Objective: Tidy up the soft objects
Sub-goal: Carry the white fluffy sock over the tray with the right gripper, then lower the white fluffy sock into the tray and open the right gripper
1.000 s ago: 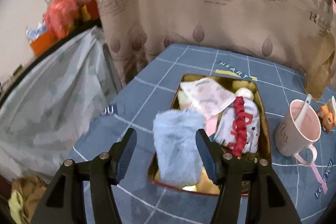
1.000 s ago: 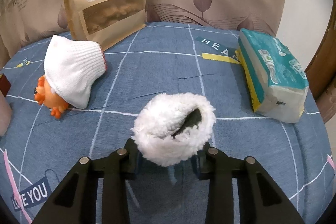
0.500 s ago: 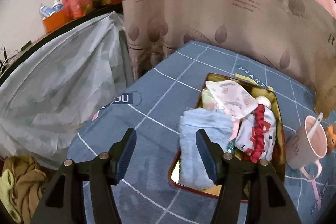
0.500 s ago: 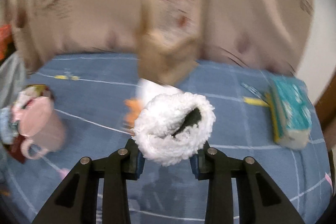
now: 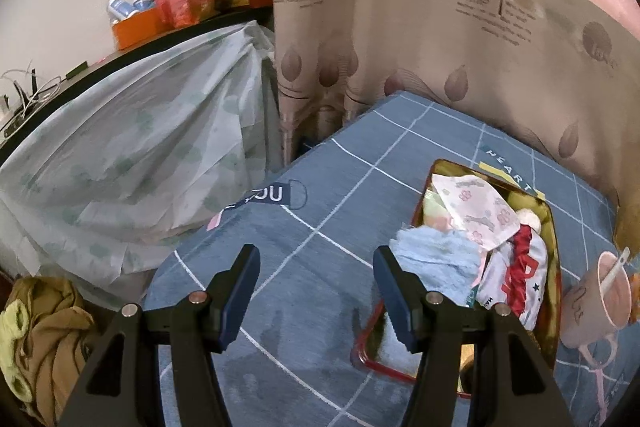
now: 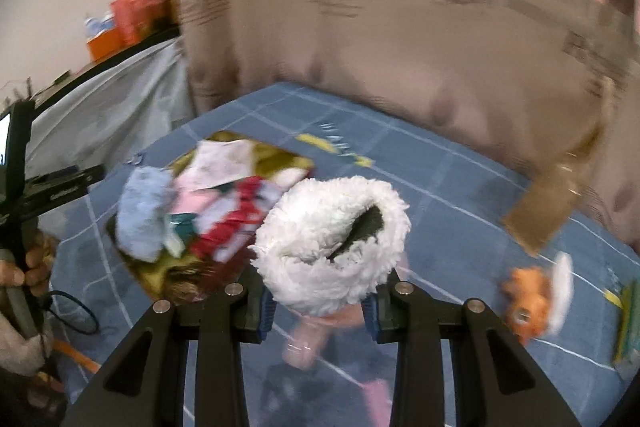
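With the right gripper (image 6: 318, 307) fingers clamped on the white fleece item (image 6: 332, 243), carry it over the tin (image 6: 280, 163) ahead-left, release above free space; left gripper (image 5: 316, 291) fingers stay wide, empty.

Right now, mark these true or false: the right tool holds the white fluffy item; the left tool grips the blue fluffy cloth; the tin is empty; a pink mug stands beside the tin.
1. The right tool holds the white fluffy item. True.
2. The left tool grips the blue fluffy cloth. False: it is open and empty; the cloth lies in the tin.
3. The tin is empty. False: it holds several soft things.
4. A pink mug stands beside the tin. True.
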Tool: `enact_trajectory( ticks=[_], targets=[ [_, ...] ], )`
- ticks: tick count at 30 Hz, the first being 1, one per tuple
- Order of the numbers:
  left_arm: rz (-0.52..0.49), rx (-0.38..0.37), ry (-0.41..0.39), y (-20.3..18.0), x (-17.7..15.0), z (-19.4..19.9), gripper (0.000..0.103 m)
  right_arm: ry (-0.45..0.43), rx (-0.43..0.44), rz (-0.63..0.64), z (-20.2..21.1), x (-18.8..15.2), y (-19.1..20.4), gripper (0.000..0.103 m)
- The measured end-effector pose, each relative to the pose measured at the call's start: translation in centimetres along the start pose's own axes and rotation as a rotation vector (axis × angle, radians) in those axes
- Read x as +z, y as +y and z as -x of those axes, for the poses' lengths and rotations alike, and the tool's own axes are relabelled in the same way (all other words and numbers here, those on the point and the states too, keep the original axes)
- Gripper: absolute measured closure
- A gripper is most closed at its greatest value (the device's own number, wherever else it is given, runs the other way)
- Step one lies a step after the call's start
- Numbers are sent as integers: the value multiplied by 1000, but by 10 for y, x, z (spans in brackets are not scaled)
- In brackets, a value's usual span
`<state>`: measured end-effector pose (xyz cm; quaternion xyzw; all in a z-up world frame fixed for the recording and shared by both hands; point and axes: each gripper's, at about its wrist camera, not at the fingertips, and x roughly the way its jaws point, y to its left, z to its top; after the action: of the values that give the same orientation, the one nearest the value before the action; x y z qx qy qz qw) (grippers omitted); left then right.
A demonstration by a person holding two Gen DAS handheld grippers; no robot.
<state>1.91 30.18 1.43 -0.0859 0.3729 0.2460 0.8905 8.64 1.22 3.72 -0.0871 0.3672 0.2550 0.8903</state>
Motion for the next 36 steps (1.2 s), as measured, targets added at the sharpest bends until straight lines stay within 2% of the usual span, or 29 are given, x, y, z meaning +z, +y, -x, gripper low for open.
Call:
enact_trajectory(
  ticks=[6, 23, 33, 36],
  targets=[
    [37, -1, -5, 9, 2, 1, 43, 40, 49, 20, -41, 11, 31, 71],
    [54, -23, 7, 12, 3, -3, 43, 106, -15, 1, -143, 59, 61, 71],
    [61, -41, 23, 12, 2, -5, 43, 191, -62, 5, -190, 57, 63, 71],
    [58, -41, 22, 12, 2, -6, 43, 198, -60, 15, -192, 57, 64, 67]
  ],
)
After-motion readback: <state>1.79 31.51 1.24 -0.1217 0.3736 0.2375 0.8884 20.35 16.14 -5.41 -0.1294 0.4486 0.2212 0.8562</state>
